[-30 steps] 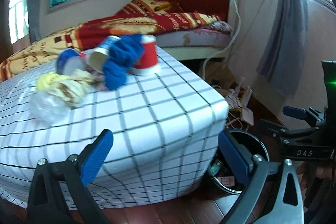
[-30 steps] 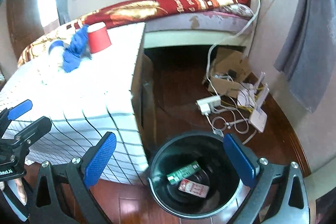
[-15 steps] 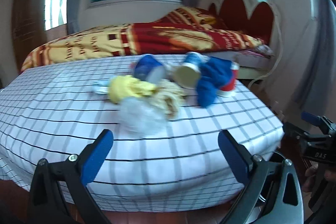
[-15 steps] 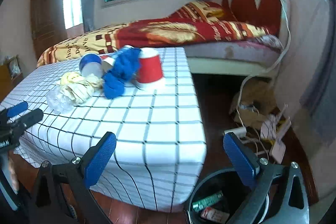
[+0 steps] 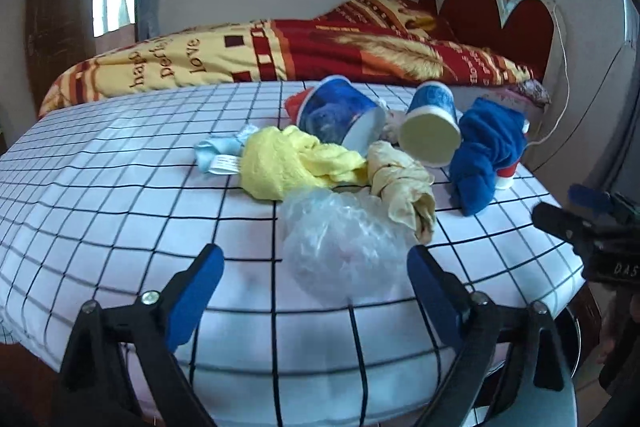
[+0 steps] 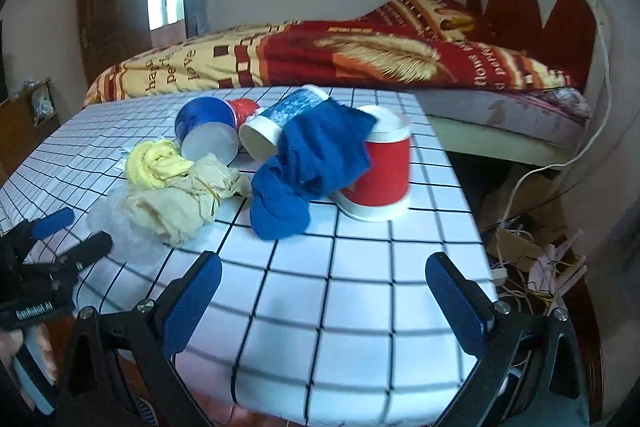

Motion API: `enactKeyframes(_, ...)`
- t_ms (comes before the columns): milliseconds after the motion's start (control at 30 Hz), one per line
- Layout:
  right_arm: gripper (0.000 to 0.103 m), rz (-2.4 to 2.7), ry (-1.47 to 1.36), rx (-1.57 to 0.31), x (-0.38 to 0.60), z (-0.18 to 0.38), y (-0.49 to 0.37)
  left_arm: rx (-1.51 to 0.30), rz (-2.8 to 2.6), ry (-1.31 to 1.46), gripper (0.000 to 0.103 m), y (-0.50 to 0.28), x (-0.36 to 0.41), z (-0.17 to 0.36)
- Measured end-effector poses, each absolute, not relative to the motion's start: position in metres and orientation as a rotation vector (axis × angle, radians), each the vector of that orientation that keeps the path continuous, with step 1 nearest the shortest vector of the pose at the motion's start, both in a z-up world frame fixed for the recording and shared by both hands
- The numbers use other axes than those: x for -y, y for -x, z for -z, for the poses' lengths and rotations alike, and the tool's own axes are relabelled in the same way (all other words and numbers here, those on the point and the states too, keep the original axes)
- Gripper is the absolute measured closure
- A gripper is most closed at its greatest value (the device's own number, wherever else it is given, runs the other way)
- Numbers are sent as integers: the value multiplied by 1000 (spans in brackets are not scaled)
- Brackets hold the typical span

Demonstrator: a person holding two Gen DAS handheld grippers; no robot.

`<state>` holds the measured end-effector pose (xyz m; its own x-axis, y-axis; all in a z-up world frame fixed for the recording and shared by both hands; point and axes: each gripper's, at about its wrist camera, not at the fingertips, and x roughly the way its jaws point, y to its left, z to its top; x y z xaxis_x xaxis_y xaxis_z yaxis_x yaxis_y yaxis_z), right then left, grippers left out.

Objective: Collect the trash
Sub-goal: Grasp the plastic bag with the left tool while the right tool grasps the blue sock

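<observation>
A pile of trash lies on the checked table (image 5: 120, 195): a clear plastic bag (image 5: 340, 239), a yellow cloth (image 5: 288, 163), a beige wrapper (image 5: 404, 183), two blue paper cups on their sides (image 5: 340, 115) (image 5: 430, 127), a blue cloth (image 5: 484, 155) and an upturned red cup (image 6: 378, 163). My left gripper (image 5: 316, 291) is open, its fingers either side of the plastic bag, not touching it. My right gripper (image 6: 324, 301) is open and empty over the table's near corner, short of the blue cloth (image 6: 308, 171) and red cup.
A bed with a red and yellow blanket (image 5: 320, 47) stands behind the table. Cables and cardboard (image 6: 532, 247) lie on the floor to the right. A dark bin rim (image 5: 576, 339) shows under the table's right corner.
Both grippers have swung left from the bin and floor towards the table and come closer to the trash pile. The left gripper now straddles the plastic bag. Both stay open.
</observation>
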<state>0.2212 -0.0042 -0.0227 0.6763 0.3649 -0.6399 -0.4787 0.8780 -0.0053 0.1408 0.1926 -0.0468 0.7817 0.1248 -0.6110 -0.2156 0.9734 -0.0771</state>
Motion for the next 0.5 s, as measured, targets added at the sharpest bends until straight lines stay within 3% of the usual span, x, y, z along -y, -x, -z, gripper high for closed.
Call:
enactKeyframes(100, 15, -504, 172, -717, -12, 29, -241, -668, -190, 142, 13, -152, -195, 50)
enactKeyframes(333, 26, -527, 141, -792, -35, 41, -272, -680, -142, 181, 18, -163, -198, 51)
enactKeyframes(367, 34, -532, 139, -797, -38, 42, -274, -683, -134, 183, 19, -165, -198, 52)
enactKeyframes(467, 60, -557, 147, -815, -45, 45, -277, -690, -106, 203, 33, -166, -200, 55)
enactKeyframes(500, 62, -560, 153, -810, -46, 44, -275, -691, -95, 212, 46, -167, -200, 56)
